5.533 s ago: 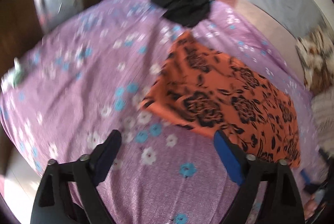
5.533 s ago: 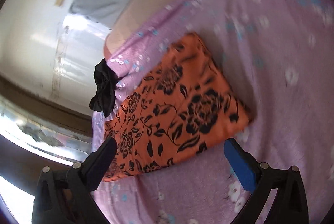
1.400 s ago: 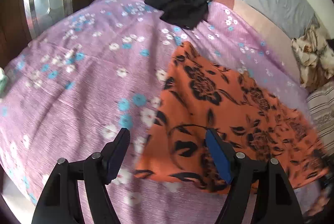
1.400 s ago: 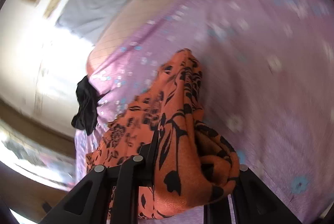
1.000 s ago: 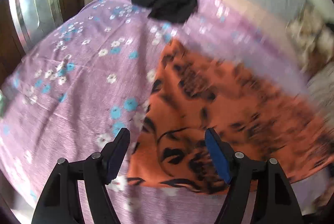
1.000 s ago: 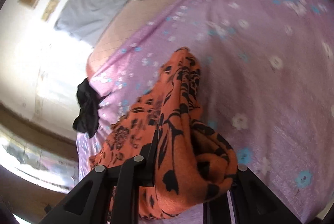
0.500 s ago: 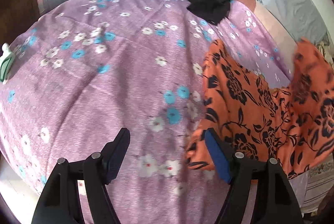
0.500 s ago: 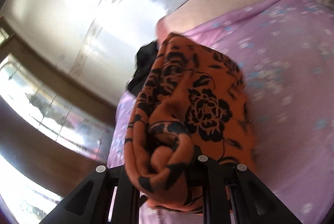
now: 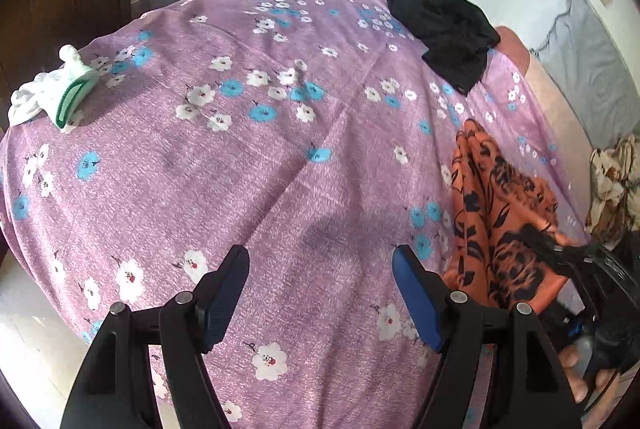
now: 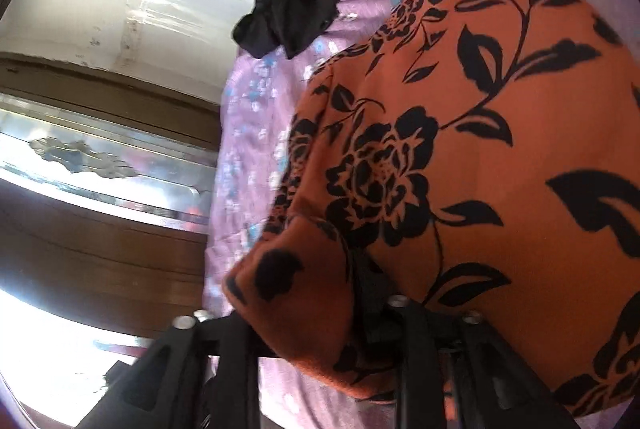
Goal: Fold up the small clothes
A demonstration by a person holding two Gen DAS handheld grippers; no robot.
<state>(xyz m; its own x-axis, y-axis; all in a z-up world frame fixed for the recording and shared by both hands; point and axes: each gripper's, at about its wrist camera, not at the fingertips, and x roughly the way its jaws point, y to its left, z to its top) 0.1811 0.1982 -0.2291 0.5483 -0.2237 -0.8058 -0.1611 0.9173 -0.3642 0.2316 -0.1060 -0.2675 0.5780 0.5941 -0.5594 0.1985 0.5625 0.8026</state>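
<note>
The right gripper (image 10: 320,325) has carried an edge of the orange floral garment (image 10: 460,157) up and across the purple flowered bedspread (image 9: 248,157), so that the cloth, which a moment ago lay spread flat and wide, is now doubled over on itself into a narrower heap toward the right side of the bed. In the right wrist view the fabric drapes thickly over the fingers and hides the pads, but the jaws are opening at this moment, with a bunched fold of the garment between them and no longer clearly pinched, which reads as the release at the end of a fold. In the left wrist view the garment (image 9: 496,225) lies as a gathered strip with the right gripper (image 9: 568,261) at its near end, and part of a hand shows at the lower right edge. The left gripper (image 9: 320,293) has swung away from the cloth: its blue-padded jaws stand wide apart and empty over bare bedspread, the garment now off to their right. The first fold looks laid, though loosely, so the edges probably need squaring before another fold. A crumpled black garment (image 9: 448,33) lies at the far edge of the bed, and a white and green sock (image 9: 52,93) sits near the left edge, both well apart from the work and seemingly untouched
</note>
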